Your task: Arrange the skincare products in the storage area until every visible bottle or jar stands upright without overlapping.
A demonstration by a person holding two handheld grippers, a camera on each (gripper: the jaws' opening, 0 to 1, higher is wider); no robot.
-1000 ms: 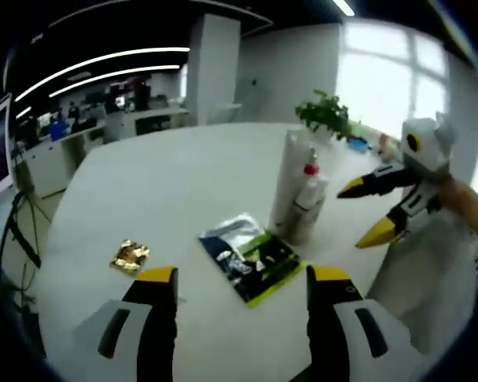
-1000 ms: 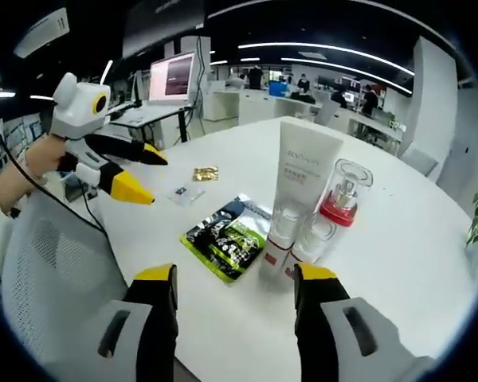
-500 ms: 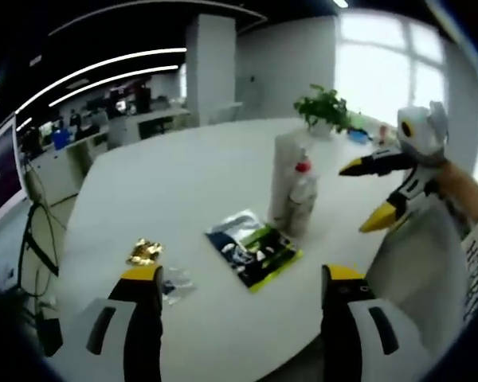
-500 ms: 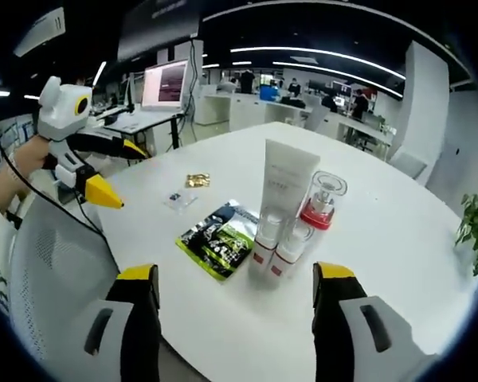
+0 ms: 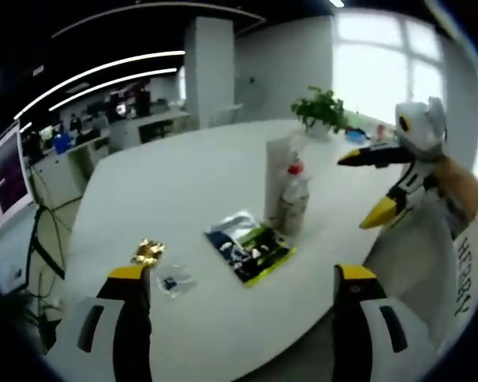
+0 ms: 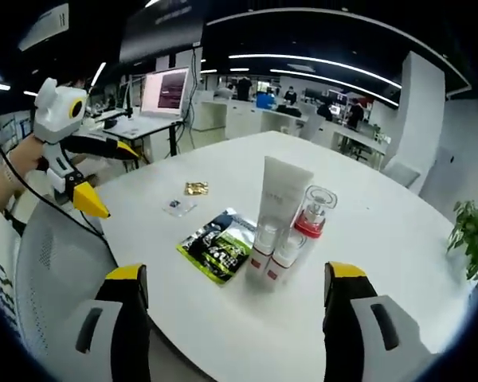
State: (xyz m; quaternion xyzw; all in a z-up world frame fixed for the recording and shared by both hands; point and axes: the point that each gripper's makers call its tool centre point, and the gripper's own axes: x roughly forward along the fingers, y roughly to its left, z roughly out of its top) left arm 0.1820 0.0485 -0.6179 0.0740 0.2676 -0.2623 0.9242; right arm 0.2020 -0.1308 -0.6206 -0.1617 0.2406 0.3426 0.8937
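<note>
Upright on the white table [image 6: 382,239] stands a cluster: a tall white tube [image 6: 279,199], a clear bottle with a red collar [image 6: 309,213], and two small white bottles with red bases [image 6: 272,253]. The left gripper view shows the tube [image 5: 276,171] and red-capped bottle [image 5: 292,195] mid-table. A black-and-green sachet [image 6: 217,244] lies flat beside them, also seen as the sachet [image 5: 249,247]. My left gripper [image 5: 243,290] is open over the near edge, my right gripper [image 6: 237,282] is open too. Each appears in the other's view: right gripper [image 5: 373,185], left gripper [image 6: 103,177], both open and holding nothing.
A gold foil packet [image 5: 147,251] and a small clear packet [image 5: 174,281] lie near the left side of the table. A potted plant [image 5: 323,109] stands at the far edge. A grey mesh chair back [image 6: 48,270] is at the table's edge. Office desks and monitors lie beyond.
Both grippers have pulled back from the table, so the products look smaller and farther away. Both stay open. The products have not moved.
</note>
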